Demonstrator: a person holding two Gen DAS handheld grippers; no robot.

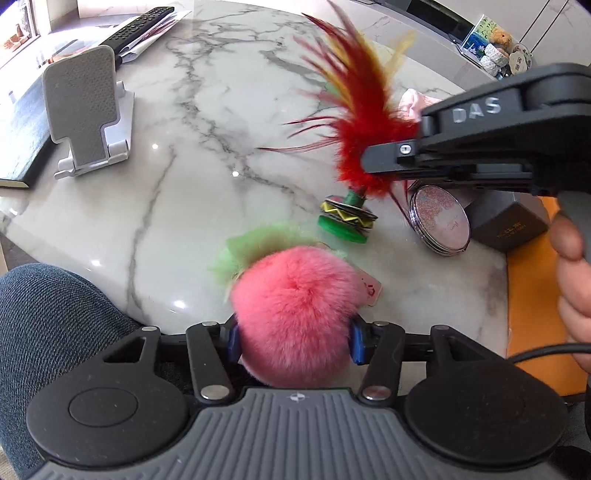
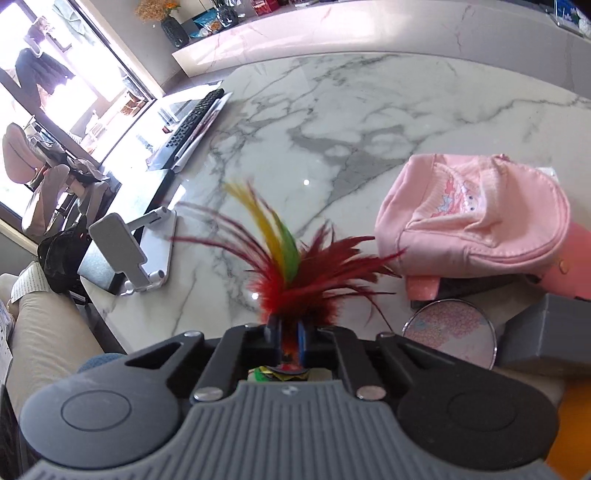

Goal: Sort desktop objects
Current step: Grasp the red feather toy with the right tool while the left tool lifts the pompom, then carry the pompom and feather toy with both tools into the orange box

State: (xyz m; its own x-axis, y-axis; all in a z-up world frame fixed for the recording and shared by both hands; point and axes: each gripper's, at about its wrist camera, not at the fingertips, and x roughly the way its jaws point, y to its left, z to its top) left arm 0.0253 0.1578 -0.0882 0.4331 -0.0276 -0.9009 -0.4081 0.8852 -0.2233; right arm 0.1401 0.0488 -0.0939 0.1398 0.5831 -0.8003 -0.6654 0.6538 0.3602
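Note:
A fluffy pink pom-pom (image 1: pixel 295 306) with a green fringe sits between the blue pads of my left gripper (image 1: pixel 294 339) at the near edge of the marble table (image 1: pixel 221 110). Both pads touch its sides and the gripper is shut on it. A feather shuttlecock (image 1: pixel 362 122) with red, yellow and green feathers is clamped at the feather roots by my right gripper (image 1: pixel 373 158), which is shut. Its green and yellow disc base (image 1: pixel 347 221) hangs tilted just over the table. In the right wrist view the feathers (image 2: pixel 295 280) fan up out of the narrow right gripper (image 2: pixel 290 332).
A grey phone stand (image 1: pixel 88 110), a black remote (image 1: pixel 140 27) and a dark book (image 1: pixel 18 147) lie at the left. A round glitter mirror (image 1: pixel 439 221), a dark box (image 1: pixel 506 221) and a pink cap (image 2: pixel 476 218) crowd the right. A person's knee (image 1: pixel 48 314) is near left.

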